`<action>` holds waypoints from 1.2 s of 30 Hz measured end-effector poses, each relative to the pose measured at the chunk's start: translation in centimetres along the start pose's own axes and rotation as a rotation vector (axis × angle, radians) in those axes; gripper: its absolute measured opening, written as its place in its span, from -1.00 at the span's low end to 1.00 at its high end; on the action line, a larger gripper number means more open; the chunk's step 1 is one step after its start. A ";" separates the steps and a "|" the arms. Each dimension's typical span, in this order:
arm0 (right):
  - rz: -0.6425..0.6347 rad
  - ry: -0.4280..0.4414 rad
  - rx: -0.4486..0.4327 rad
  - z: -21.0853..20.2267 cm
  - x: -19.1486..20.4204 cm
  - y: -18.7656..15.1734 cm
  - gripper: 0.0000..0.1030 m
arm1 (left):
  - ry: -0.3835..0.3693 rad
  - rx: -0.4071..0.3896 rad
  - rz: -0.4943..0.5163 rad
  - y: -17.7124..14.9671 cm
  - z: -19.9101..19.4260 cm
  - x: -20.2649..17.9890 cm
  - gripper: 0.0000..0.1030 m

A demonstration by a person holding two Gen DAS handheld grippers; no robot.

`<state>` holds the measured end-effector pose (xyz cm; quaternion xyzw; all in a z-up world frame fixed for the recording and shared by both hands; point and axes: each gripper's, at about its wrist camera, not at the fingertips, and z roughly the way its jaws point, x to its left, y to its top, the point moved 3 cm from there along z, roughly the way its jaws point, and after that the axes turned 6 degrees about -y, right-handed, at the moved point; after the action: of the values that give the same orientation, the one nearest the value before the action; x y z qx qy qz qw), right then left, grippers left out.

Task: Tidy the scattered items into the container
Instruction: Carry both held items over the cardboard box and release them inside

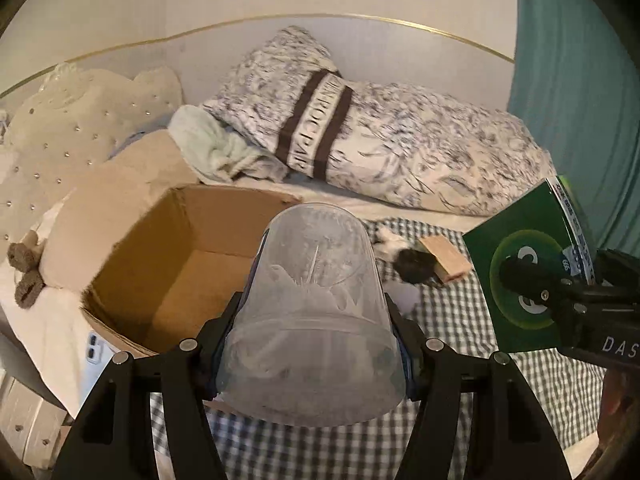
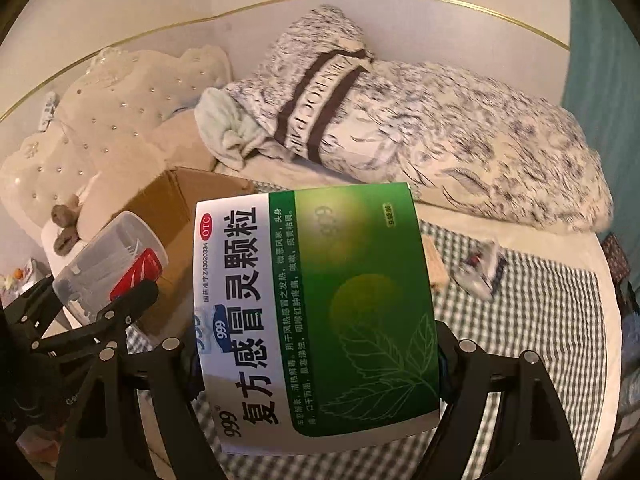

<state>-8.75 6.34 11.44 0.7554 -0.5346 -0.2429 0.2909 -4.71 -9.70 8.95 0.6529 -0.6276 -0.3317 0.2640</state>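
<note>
Setting: a bed covered by a checked sheet [image 1: 460, 320], with a patterned pillow [image 1: 400, 140] along its far edge.
Left tongs [image 1: 312, 344]: closed on a clear plastic tub [image 1: 316, 300] — one finger pressed to each side, the tub lifted off the bed and tipped forward.
Right tongs [image 2: 320, 364]: closed on a green and white medicine box [image 2: 320, 300], held off the sheet near the bed's right side.
Container: an open cardboard box [image 1: 168, 280] sits at the bed's left edge, just beyond and left of the tub; the part of its inside that shows is bare brown card.
On the sheet: a small wooden block [image 1: 444, 258] and a black and white furry thing [image 1: 404, 256] lie touching each other — both between the tub and the medicine box, towards the pillow.
Further right: a small clear packet [image 2: 480, 272] lies on the sheet.
</note>
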 end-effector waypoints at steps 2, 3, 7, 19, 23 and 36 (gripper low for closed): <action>-0.025 0.014 0.002 0.4 1.3 0.7 0.58 | 0.003 -0.021 -0.032 0.4 -0.3 1.3 0.26; -0.039 0.022 0.004 0.6 1.9 1.0 0.58 | 0.007 -0.035 -0.051 0.6 -0.5 2.0 0.26; -0.084 0.044 -0.003 1.2 4.5 2.0 0.58 | 0.034 -0.055 -0.088 1.1 -0.5 4.8 0.26; -0.111 0.179 -0.018 4.2 11.2 5.8 0.58 | 0.117 -0.034 -0.178 1.0 1.0 11.5 0.26; -0.108 0.214 -0.012 5.8 12.7 7.2 0.58 | 0.145 -0.034 -0.198 0.9 1.8 12.3 0.26; -0.053 0.265 0.100 14.7 16.2 7.6 0.58 | 0.111 -0.037 -0.227 0.8 4.9 14.2 0.26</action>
<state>-18.78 -13.69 5.36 0.8083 -0.4828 -0.1216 0.3144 -9.07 -23.55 4.99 0.7322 -0.5279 -0.3344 0.2710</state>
